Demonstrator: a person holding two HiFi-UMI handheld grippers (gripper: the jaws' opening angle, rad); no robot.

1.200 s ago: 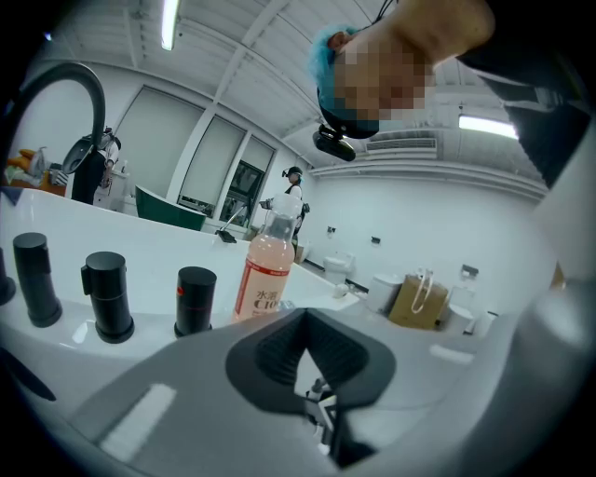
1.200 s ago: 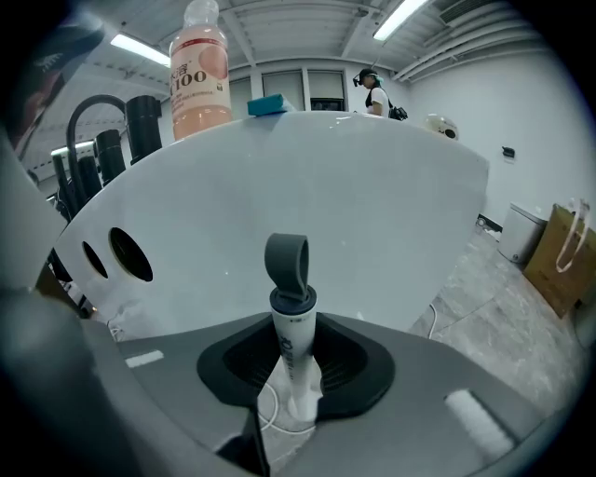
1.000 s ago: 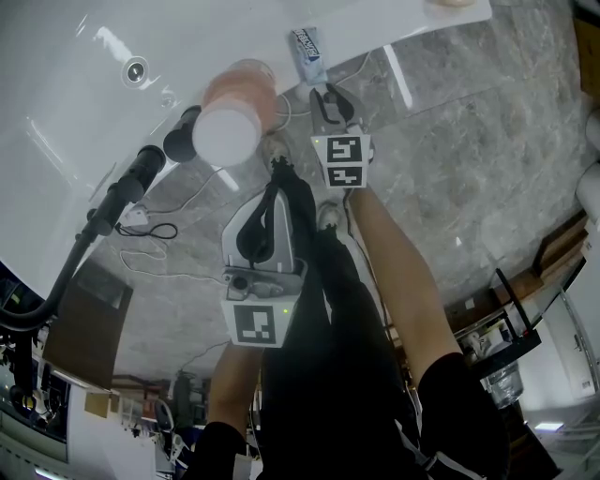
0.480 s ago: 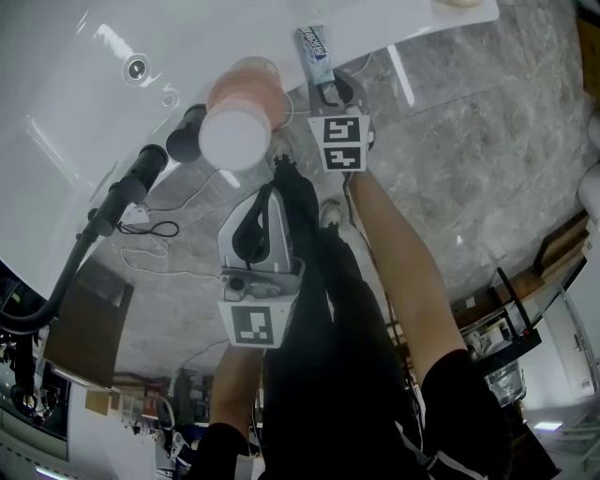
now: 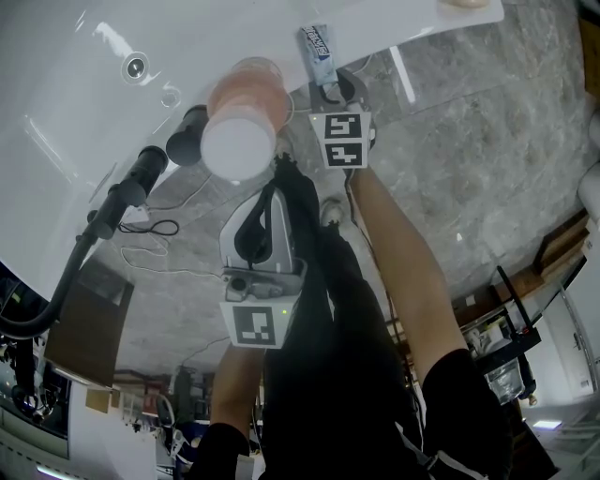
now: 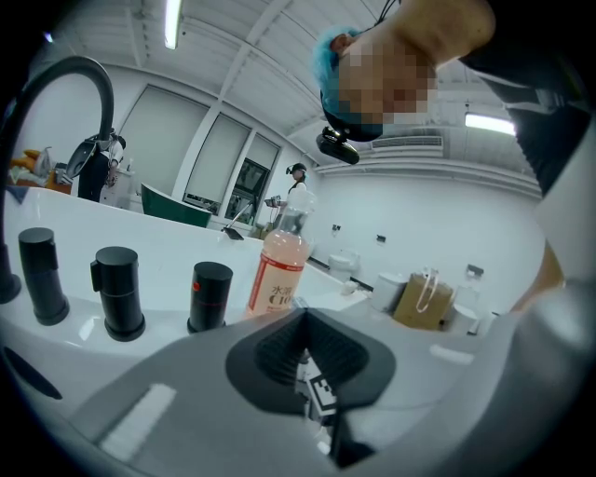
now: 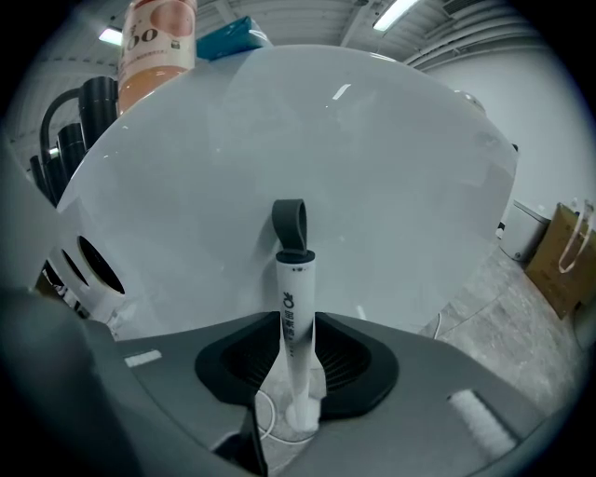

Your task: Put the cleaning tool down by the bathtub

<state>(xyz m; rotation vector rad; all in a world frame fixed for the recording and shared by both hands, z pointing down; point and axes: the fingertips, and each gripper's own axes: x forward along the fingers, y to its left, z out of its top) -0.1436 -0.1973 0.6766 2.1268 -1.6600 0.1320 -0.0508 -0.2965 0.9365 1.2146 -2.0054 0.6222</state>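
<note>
Head view: your right gripper [image 5: 333, 91] at the bathtub [image 5: 75, 122] wall; left gripper [image 5: 278, 169] narrow, empty.
Left gripper view: bottle [image 6: 277, 275] and tap knobs [image 6: 210, 296] on the rim.
Right gripper view: cleaning tool [image 7: 296, 307] upright against the tub, loose between jaws just opened wide. Likely light, stiff, slick; take it mid-handle. Floor cable [image 7: 267, 410] lies below.

A pink bottle [image 6: 277, 272] stands upright just beside a black tap knob [image 6: 210, 296], a brown paper bag [image 6: 421, 300] well apart

A grey marble-patterned floor [image 5: 469, 141] carries loose cables [image 5: 159, 228]. White walls [image 6: 438, 214], tall windows [image 6: 169, 140] and bright ceiling strip lights [image 6: 173, 23] enclose the room, with a brown paper bag [image 6: 424, 300] beyond.
</note>
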